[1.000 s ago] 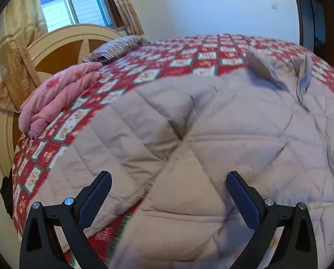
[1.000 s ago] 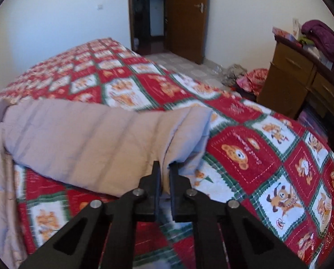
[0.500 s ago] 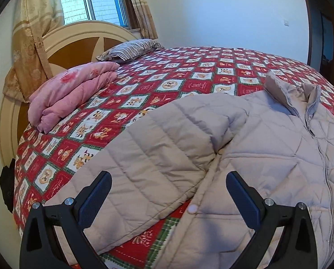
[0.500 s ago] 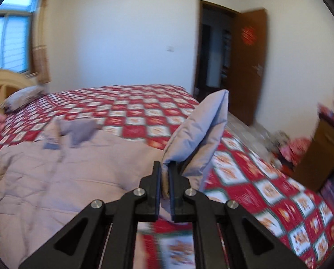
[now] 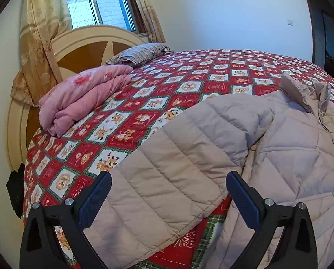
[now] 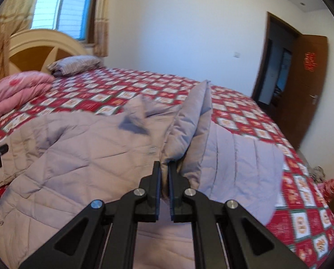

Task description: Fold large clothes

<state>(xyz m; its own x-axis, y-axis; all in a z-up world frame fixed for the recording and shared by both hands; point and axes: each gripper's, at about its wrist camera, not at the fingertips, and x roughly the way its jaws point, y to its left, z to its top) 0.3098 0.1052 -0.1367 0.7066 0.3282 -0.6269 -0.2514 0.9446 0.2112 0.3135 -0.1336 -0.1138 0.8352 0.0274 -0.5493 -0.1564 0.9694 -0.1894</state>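
Two hand-held grippers over a bed: right clamps a beige jacket sleeve; left gapes wide, empty.

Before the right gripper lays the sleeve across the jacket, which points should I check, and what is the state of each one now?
1. Right gripper holds the sleeve: ok, shut on its end.
2. Sleeve is lifted off the bed: ok, it stands up above the jacket.
3. Left gripper is free: ok, open, nothing between its fingers.
4. Other sleeve lies flat: ok, spread out toward the bed edge.
5. Jacket front is zipped: cannot tell, only the collar end of the zip shows.
6. Landing area on the jacket is free: ok, nothing lies on it.
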